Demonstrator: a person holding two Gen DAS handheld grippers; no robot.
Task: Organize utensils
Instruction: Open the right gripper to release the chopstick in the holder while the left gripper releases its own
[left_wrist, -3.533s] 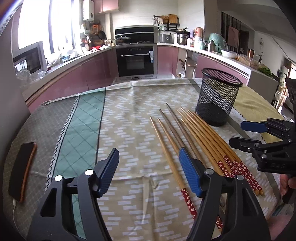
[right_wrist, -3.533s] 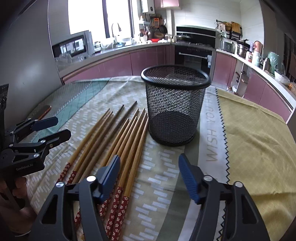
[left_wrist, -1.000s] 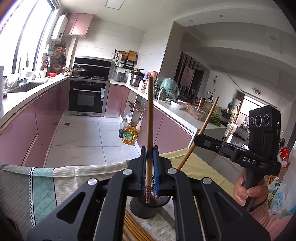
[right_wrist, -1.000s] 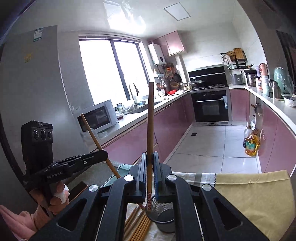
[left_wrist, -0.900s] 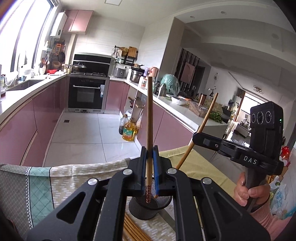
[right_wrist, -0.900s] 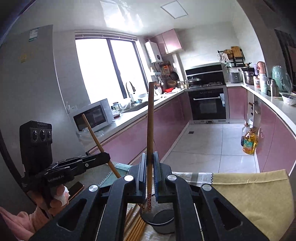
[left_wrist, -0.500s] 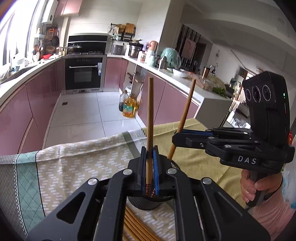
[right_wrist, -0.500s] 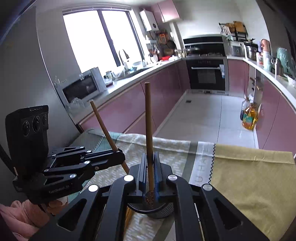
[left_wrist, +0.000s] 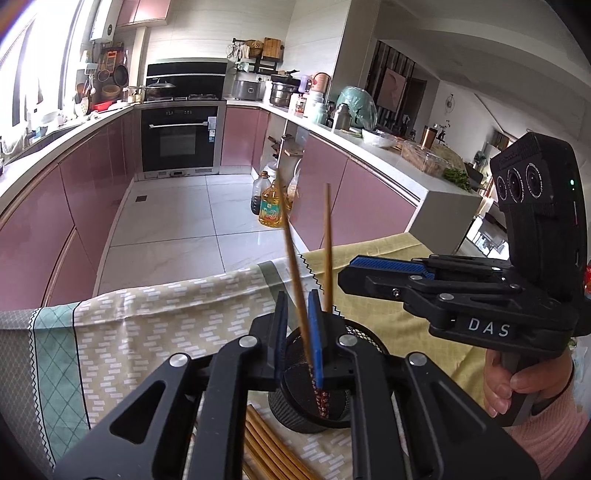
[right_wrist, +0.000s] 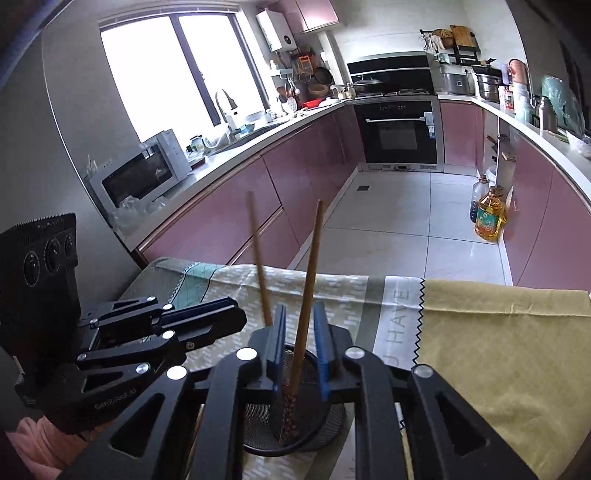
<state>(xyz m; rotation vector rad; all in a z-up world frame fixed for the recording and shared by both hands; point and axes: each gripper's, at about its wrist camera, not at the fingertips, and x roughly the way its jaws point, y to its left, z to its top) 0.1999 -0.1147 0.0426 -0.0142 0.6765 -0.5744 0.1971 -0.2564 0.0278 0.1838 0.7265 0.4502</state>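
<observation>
Both my grippers hung over the black mesh cup (left_wrist: 369, 339), which stood on the patterned tablecloth (left_wrist: 166, 325) near the table's far edge.

My left gripper (left_wrist: 298, 332) pointed down into the cup. Its jaws were opening: a chopstick (left_wrist: 291, 258) stood between the blue pads, tilted, its patterned end already down inside the cup, a gap showing on the left pad's side. It looked blurred. The pads no longer pressed on it.

My right gripper (right_wrist: 299, 343) was likewise over the cup, jaws opening. Its chopstick (right_wrist: 310, 273) leaned between the pads, clear of both, with the red-patterned end resting on the cup's floor.

In the left view the right gripper (left_wrist: 391, 275) reached in from the right, my hand (left_wrist: 517, 384) on its handle, with its chopstick just past the tip. In the right view the left gripper (right_wrist: 207, 319) came in from the left.

More chopsticks (left_wrist: 266, 443) lay flat on the cloth just beside the cup's base.
</observation>
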